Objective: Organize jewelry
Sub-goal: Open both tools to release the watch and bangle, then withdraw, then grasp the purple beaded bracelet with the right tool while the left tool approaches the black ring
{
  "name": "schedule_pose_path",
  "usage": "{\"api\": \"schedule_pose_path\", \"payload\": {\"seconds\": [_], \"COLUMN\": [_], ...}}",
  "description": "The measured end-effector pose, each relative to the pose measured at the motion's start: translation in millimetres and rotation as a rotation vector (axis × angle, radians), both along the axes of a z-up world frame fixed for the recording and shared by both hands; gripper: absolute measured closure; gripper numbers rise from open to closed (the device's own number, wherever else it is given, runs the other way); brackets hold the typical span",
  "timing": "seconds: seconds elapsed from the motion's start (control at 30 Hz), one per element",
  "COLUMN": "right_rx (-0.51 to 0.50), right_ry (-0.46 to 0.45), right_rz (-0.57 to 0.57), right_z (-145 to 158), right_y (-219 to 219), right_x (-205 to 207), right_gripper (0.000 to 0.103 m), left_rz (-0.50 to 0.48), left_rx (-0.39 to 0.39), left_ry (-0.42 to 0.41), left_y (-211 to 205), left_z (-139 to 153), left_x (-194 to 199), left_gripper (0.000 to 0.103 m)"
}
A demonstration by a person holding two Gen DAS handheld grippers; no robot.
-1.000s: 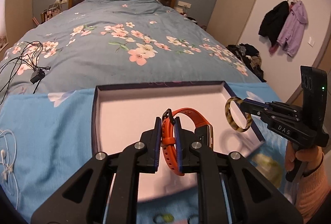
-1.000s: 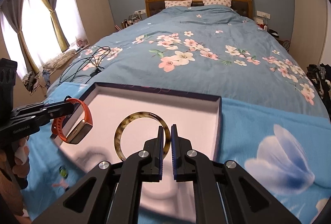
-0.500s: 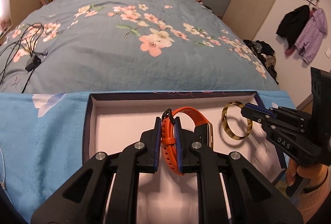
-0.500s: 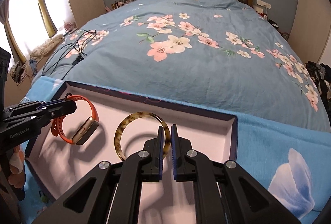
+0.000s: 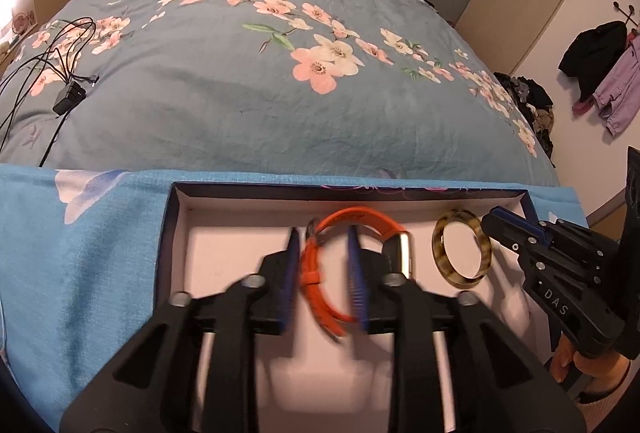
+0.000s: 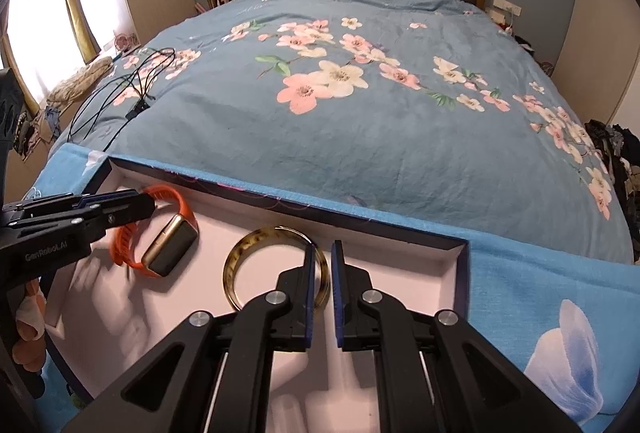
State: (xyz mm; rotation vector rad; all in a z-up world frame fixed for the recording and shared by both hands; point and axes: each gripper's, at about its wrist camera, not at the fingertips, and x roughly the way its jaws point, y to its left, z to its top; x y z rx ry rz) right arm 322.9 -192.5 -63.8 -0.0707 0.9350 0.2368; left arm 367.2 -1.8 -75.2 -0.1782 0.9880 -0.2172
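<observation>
An orange-strapped watch [image 5: 320,273] with a gold case [image 6: 168,245] lies in a dark-rimmed box [image 5: 168,233] with a white floor, on the bed. My left gripper [image 5: 324,245] is open, its blue pads either side of the strap without pinching it. It also shows in the right wrist view [image 6: 120,209]. A tortoiseshell bangle [image 5: 462,253] sits in the box to the watch's right. My right gripper [image 6: 321,265] is slightly open around the bangle's rim [image 6: 248,245]; the rim no longer looks pinched.
The box [image 6: 460,273] rests on a light blue cloth [image 5: 80,253] over a floral blue duvet [image 5: 280,73]. Black cables and an adapter [image 5: 68,101] lie at the far left. Clothes hang on the right wall [image 5: 600,69].
Both grippers moved forward and down into the box. The left jaws opened off the watch strap and the right jaws parted from the bangle. Watch and bangle now rest on the box floor.
</observation>
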Motion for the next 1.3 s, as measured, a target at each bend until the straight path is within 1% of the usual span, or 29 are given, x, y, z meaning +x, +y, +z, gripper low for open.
{"api": "schedule_pose_path", "payload": {"seconds": [0.03,0.1,0.13,0.2,0.27,0.3,0.37,0.47,0.63,0.7,0.87,1.03,1.1,1.27,1.3], "right_rx": [0.009,0.035,0.043,0.065,0.094,0.1,0.108,0.108,0.083,0.077,0.085,0.118,0.136,0.126,0.123], "right_ry": [-0.009,-0.037,-0.056,-0.098,-0.144,-0.158,-0.194,-0.196,-0.144,-0.123,-0.071,-0.061,-0.055,-0.041,-0.036], "right_rz": [0.0,0.02,0.031,0.059,0.103,0.117,0.161,0.196,0.207,0.201,0.192,0.18,0.175,0.173,0.172], "right_z": [3,12,17,30,43,48,56,55,33,24,1,-6,-8,-14,-16], "right_y": [-2,-4,-6,-9,-13,-14,-19,-27,-38,-41,-45,-48,-49,-42,-40], "right_x": [-3,-15,-23,-42,-69,-79,-108,-141,-182,-194,-221,-236,-238,-237,-236], "right_gripper": [0.092,0.091,0.086,0.08,0.076,0.073,0.071,0.07,0.07,0.07,0.071,0.071,0.071,0.071,0.074], "left_rz": [0.003,0.004,0.005,0.0,-0.012,-0.032,-0.052,-0.099,-0.154,-0.164,-0.192,-0.218,-0.228,-0.245,-0.247], "left_rx": [0.005,0.009,0.017,0.033,0.052,0.065,0.08,0.111,0.112,0.125,0.107,0.109,0.101,0.098,0.095], "left_ry": [-0.009,-0.05,-0.077,-0.141,-0.202,-0.24,-0.278,-0.342,-0.348,-0.35,-0.342,-0.338,-0.341,-0.33,-0.327], "left_y": [1,3,3,5,6,6,6,4,9,11,13,12,11,7,6], "left_z": [2,10,16,29,42,49,59,68,63,59,46,36,34,27,25], "left_x": [-4,-14,-22,-38,-59,-73,-94,-134,-184,-202,-232,-254,-261,-270,-271], "left_gripper": [0.072,0.067,0.066,0.054,0.053,0.049,0.048,0.045,0.043,0.043,0.042,0.041,0.039,0.038,0.038]}}
